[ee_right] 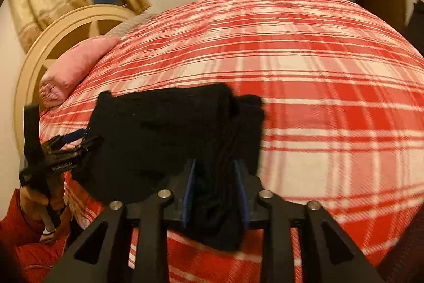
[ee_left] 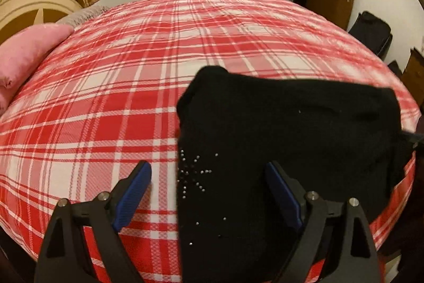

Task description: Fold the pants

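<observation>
Pants [ee_left: 278, 129]: one black pair on plaid bed [ee_left: 106, 110]; left claw [ee_left: 209, 171] apart, right claw [ee_right: 214, 169] clamped on bunched fabric.

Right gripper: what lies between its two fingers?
In the right wrist view, a bunched fold of the black pants sits between the right gripper fingers, hanging down onto the plaid bedspread.
</observation>
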A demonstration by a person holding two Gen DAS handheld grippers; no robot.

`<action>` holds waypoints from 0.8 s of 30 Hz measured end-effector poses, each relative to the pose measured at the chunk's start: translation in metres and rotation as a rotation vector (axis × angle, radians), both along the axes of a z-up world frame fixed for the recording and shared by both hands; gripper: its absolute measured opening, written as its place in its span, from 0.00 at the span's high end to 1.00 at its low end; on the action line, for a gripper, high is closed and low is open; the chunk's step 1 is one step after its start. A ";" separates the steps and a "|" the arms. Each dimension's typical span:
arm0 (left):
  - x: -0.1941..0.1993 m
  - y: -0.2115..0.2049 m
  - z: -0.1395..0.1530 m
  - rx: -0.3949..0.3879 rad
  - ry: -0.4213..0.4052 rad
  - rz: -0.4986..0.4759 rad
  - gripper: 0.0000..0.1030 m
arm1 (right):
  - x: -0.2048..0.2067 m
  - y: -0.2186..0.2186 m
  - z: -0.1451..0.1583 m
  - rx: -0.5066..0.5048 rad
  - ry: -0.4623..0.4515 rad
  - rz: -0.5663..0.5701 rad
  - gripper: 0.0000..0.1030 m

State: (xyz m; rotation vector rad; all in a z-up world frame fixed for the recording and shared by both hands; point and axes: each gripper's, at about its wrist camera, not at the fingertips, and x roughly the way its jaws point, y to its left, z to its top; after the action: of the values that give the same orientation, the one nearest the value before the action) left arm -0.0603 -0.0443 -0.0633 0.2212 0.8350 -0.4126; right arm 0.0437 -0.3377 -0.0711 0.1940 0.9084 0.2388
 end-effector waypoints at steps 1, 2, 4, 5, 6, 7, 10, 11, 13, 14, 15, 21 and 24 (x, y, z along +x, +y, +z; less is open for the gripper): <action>-0.001 -0.001 0.001 0.007 -0.011 0.000 0.11 | -0.006 -0.006 0.004 -0.028 -0.003 -0.038 0.68; -0.001 -0.001 0.001 0.019 -0.022 0.002 0.09 | -0.012 -0.008 0.010 -0.072 -0.016 -0.075 0.68; -0.001 -0.002 0.001 0.025 -0.025 0.007 0.07 | -0.025 -0.005 0.024 -0.117 -0.086 -0.085 0.68; -0.001 -0.001 0.000 0.020 -0.020 0.012 0.07 | -0.029 0.002 0.030 -0.097 -0.116 -0.056 0.68; 0.000 -0.001 0.000 0.016 -0.015 0.017 0.07 | -0.030 0.012 0.034 -0.080 -0.133 -0.020 0.68; 0.001 -0.001 0.000 0.014 -0.008 0.023 0.07 | -0.030 0.024 0.036 -0.078 -0.140 0.021 0.68; 0.001 -0.002 0.000 0.026 -0.004 0.035 0.06 | -0.024 0.056 0.031 -0.096 -0.128 0.130 0.68; 0.000 -0.003 0.001 0.037 -0.006 0.037 0.06 | -0.023 0.064 0.027 -0.096 -0.113 0.165 0.68; -0.001 -0.005 0.001 0.051 -0.011 0.040 0.06 | -0.026 0.073 0.018 -0.122 -0.081 0.216 0.68; -0.001 -0.006 0.001 0.057 -0.014 0.042 0.06 | -0.029 0.073 0.012 -0.162 -0.067 0.221 0.68; -0.001 -0.006 0.001 0.059 -0.013 0.044 0.06 | -0.031 0.071 0.008 -0.183 -0.055 0.217 0.68; 0.001 -0.004 0.000 0.029 0.019 0.058 0.04 | -0.039 0.022 -0.006 -0.078 -0.009 0.076 0.70; 0.001 -0.002 0.002 0.029 0.021 0.056 0.04 | -0.034 0.034 0.010 -0.081 -0.066 0.076 0.69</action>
State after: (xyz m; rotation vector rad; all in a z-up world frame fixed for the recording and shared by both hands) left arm -0.0597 -0.0467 -0.0613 0.2206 0.8665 -0.3513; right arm 0.0100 -0.3041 -0.0614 0.0761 0.8592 0.2764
